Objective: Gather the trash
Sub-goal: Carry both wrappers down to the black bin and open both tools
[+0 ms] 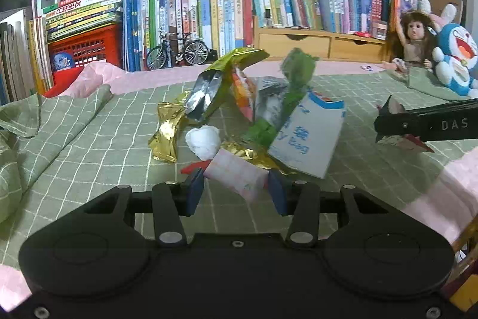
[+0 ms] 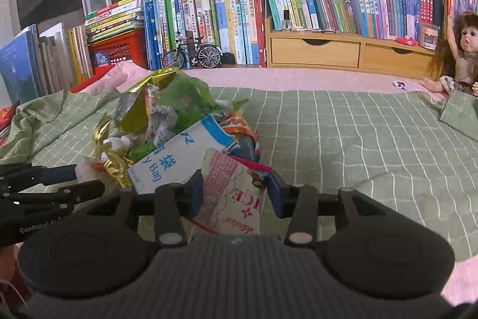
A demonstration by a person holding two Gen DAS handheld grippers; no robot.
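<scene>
Wrappers (image 1: 236, 175) (image 2: 236, 193) between both part-closed jaws

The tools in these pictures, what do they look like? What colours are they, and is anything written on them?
Both tools are black, with two round humps on the body, silver rivets on the link arms and dark blue pads on the fingers. The left tool has a smooth body. The right tool has a ribbed grey middle, and white letters "DAS" show on its side. White "GenRobot" lettering shows on the left tool's side. No cables or sleeves show.

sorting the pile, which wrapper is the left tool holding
The pale pink wrapper, pinched between the left tool pads; the gold, green and white ones lie loose behind.
</scene>
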